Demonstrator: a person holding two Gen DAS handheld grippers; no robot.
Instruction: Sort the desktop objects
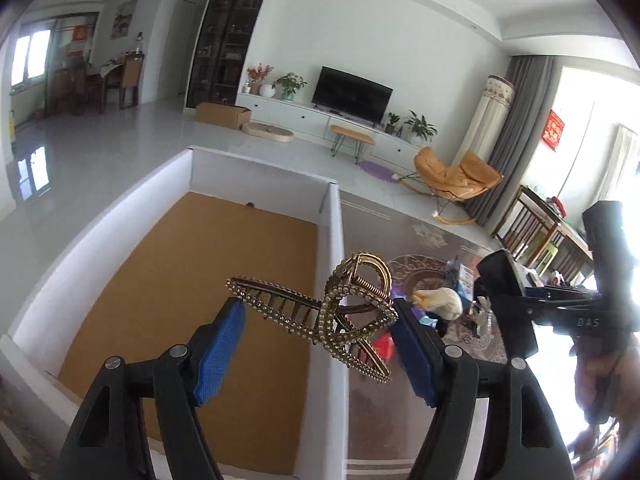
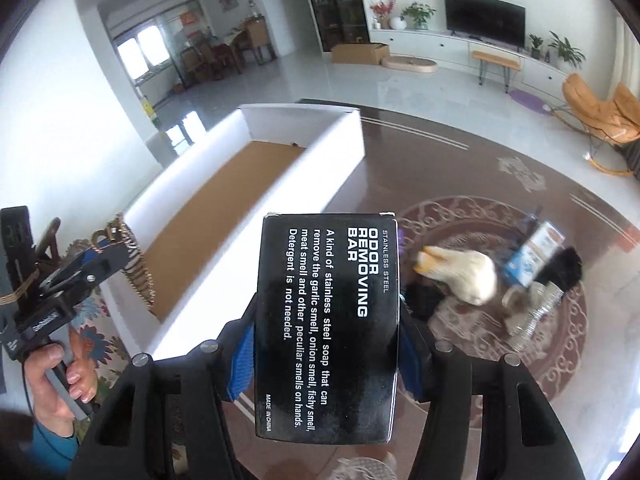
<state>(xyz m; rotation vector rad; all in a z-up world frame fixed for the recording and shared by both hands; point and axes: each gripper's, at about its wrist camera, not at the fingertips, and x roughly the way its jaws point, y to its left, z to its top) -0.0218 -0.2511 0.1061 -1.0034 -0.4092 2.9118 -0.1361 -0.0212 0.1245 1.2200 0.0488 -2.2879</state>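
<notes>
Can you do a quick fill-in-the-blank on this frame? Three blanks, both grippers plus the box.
1. The left gripper holds a gold hair ____.
2. The right gripper grips a black box labelled "Odor Removing ____".
3. The white bin has a ____ floor with no sorted item showing on it.

Missing words: clip; Bar; brown

Dark patterned table (image 2: 460,168): white box (image 2: 280,184), plush duck (image 2: 468,272), crushed bottle (image 2: 536,316), blue-white carton (image 2: 532,256).
</notes>
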